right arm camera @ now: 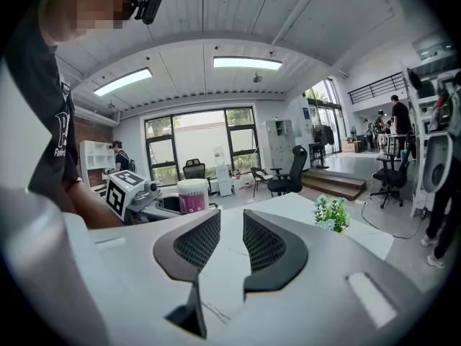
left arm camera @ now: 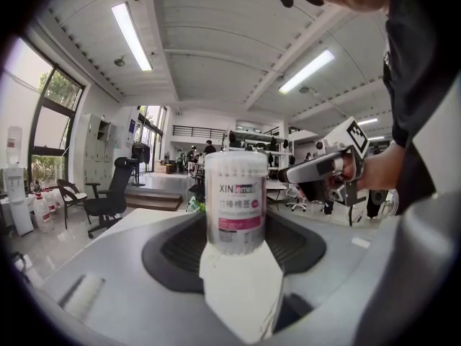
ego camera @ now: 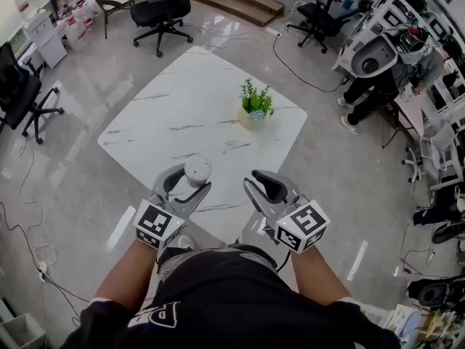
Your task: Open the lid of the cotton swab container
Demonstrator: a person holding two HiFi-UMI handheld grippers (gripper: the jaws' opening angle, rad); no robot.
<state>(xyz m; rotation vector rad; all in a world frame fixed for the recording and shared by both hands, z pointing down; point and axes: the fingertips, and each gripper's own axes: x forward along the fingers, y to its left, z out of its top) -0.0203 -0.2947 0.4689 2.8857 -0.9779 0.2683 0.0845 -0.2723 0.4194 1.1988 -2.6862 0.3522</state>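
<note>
The cotton swab container (ego camera: 197,169) is a clear cylinder with a white lid and a pink label, and it stands upright near the front edge of the white marble table (ego camera: 182,115). My left gripper (ego camera: 190,180) is shut on it, with a jaw against each side. In the left gripper view the container (left arm camera: 235,200) fills the middle between the dark pads (left arm camera: 173,247), lid on top. My right gripper (ego camera: 260,182) hovers a short way to its right, jaws slightly apart with nothing between them. The right gripper view shows that gap (right arm camera: 230,240) empty and the container (right arm camera: 192,195) off to the left.
A small potted plant (ego camera: 255,106) stands on the table's far right part. Black office chairs (ego camera: 163,9) (ego camera: 18,93) and loose cables (ego camera: 29,246) are on the glossy floor around the table. A person (ego camera: 363,93) stands by equipment at the right.
</note>
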